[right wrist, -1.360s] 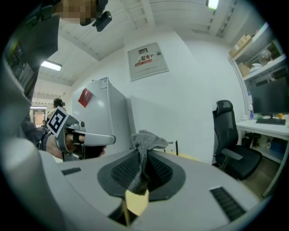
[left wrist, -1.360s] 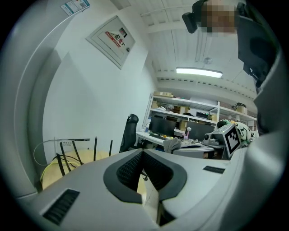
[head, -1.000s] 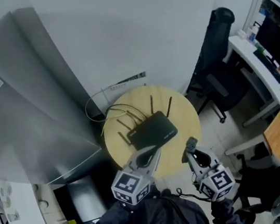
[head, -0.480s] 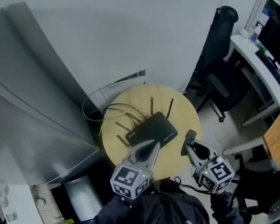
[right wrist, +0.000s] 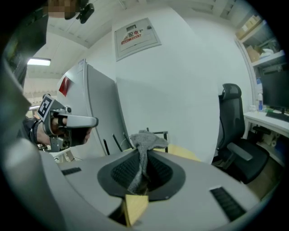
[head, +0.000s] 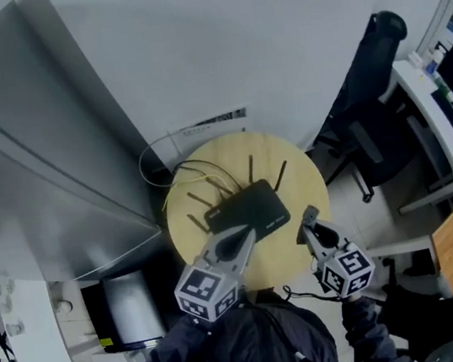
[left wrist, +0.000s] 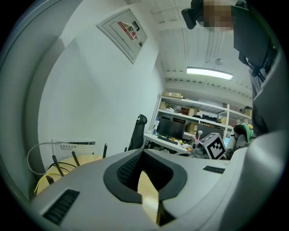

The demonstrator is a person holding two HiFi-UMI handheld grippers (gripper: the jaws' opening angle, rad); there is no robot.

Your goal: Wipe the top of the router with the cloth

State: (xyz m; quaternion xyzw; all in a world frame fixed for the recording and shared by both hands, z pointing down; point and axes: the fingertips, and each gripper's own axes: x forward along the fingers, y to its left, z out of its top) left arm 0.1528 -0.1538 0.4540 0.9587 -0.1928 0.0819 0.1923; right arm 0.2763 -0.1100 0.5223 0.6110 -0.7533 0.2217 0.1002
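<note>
A black router (head: 248, 211) with several upright antennas lies on a round wooden table (head: 295, 180). My left gripper (head: 239, 235) hovers at the router's near edge, shut, with nothing between its jaws. In the left gripper view the antennas (left wrist: 73, 158) show beyond the closed jaws. My right gripper (head: 308, 219) is off the router's near right corner, over the table's rim. It is shut on a grey cloth (right wrist: 145, 140), which bunches up above the jaws in the right gripper view. The router's top is mostly hidden in both gripper views.
A tall grey cabinet (head: 28, 165) stands left of the table. Cables (head: 166, 173) loop off the table's far left side. A black office chair (head: 367, 102) and a cluttered desk (head: 443, 124) are at the right. A white wall lies behind the table.
The head view has shifted a little. Both grippers stay near the table's near edge, the left one edging slightly toward the router. The cloth stays held.
</note>
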